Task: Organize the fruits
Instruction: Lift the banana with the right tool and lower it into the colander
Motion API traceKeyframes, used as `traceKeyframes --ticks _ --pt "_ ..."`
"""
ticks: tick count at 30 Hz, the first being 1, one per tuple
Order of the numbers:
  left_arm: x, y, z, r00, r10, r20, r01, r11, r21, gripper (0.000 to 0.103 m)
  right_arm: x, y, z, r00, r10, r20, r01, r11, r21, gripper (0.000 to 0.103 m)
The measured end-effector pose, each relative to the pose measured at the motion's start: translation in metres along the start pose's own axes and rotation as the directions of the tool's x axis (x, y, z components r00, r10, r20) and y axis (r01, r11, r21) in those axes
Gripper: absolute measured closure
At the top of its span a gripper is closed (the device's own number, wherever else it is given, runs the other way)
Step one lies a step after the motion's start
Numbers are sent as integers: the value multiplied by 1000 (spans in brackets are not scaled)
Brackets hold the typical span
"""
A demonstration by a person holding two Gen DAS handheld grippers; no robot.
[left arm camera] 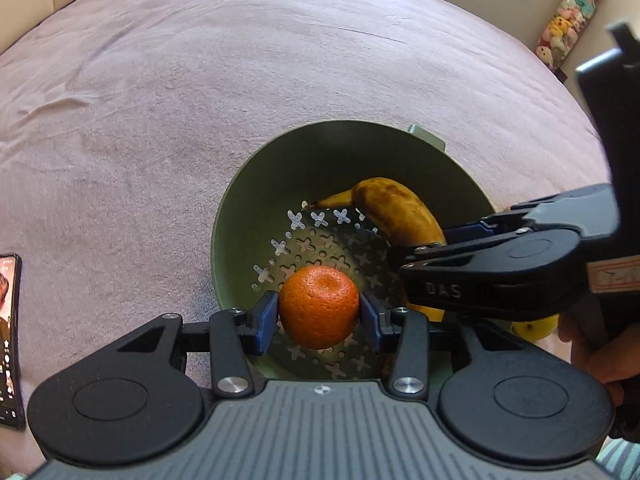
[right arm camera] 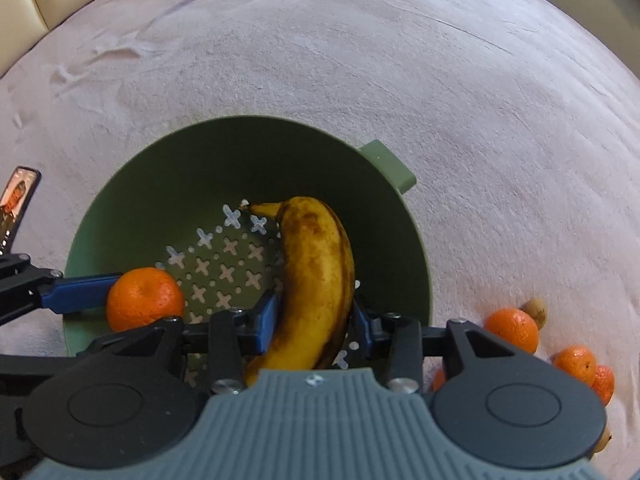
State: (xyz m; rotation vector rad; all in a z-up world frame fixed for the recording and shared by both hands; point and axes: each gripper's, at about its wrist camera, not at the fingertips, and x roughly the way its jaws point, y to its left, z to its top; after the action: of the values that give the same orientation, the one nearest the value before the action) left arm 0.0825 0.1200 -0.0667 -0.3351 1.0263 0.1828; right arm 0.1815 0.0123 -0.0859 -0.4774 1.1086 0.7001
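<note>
Right wrist: one banana point(right arm camera: 316, 280), four mandarins point(right arm camera: 512, 330).

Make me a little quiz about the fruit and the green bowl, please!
1. True or false: the left gripper holds a banana.
2. Which fruit sits between the right gripper's pads? A) orange B) banana C) apple
3. Where are both held fruits: over the bowl or over the blanket?

Key: 1. False, it holds an orange. 2. B, the banana. 3. Over the bowl; more oranges lie on the blanket beside it.
</note>
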Motion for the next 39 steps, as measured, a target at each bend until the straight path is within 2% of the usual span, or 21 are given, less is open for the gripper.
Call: traceKeyframes --ticks 5,12,16,21,30,39 --pt "0 -7 -1 1000 26 4 -26 999 45 53 1 5 -1 997 -81 15 82 994 -76 64" --pt "-4 -5 -2 1000 8 19 -8 1000 15 53 -7 -2 -2 997 -68 34 70 996 -49 63" --pt "-5 -7 -3 999 -7 41 7 1000 11 53 -24 -5 -8 994 -71 87 74 997 -26 58" --pt "2 -15 -4 999 -38 8 38 999 28 53 -48 -15 -22 986 -59 157 54 998 35 50" --pt "13 -33 -6 998 53 -33 -49 992 114 53 -58 -24 -34 980 -60 189 41 994 103 49" --pt "22 -41 -6 995 86 -57 -77 987 140 52 -66 -38 -45 980 -69 187 40 987 155 45"
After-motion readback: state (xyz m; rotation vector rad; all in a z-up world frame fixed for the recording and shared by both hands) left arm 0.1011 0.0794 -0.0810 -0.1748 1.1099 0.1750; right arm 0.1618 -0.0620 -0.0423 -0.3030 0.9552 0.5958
